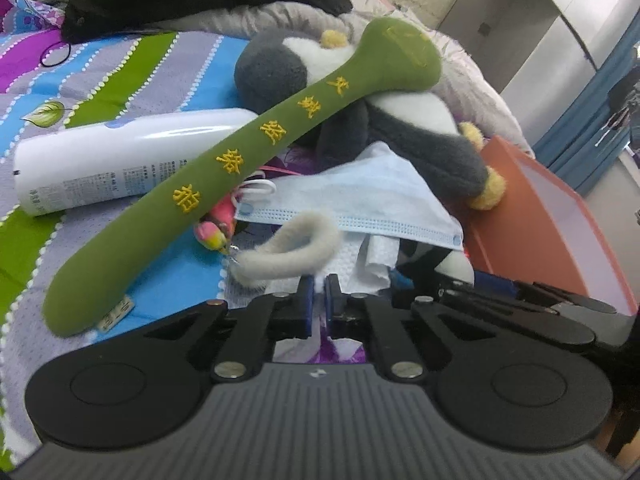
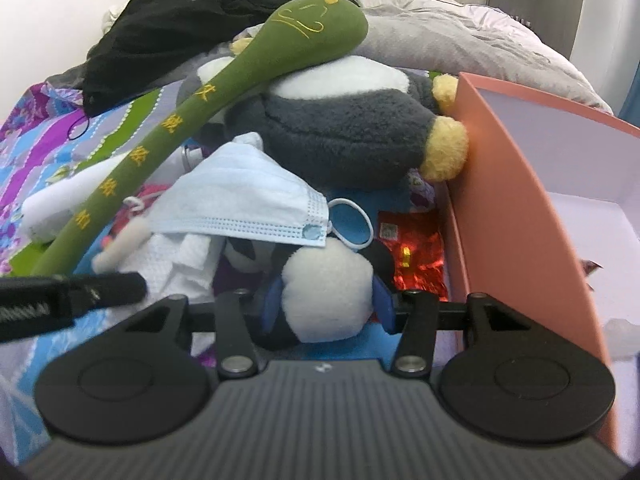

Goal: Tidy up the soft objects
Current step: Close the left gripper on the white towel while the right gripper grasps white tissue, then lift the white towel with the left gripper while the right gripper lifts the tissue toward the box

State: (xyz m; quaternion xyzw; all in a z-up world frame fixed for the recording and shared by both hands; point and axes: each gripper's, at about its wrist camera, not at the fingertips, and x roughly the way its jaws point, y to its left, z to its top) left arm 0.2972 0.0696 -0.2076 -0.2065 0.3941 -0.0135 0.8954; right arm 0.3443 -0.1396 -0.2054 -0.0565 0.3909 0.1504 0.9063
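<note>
Green plush stick (image 1: 240, 168) lies slanted across the grey penguin (image 2: 340, 136) on the bed (image 1: 120, 68), its head up on the toy. Left tongs (image 1: 319, 296) are pinched nearly shut on the white fuzzy loop (image 1: 292, 248), right by the face mask (image 1: 360, 204). Right tongs (image 2: 326, 304) sit half open, blue pads pressing both sides of a small panda plush (image 2: 324, 296). Pink box (image 2: 512, 200) stands just right, touching the penguin's yellow foot.
</note>
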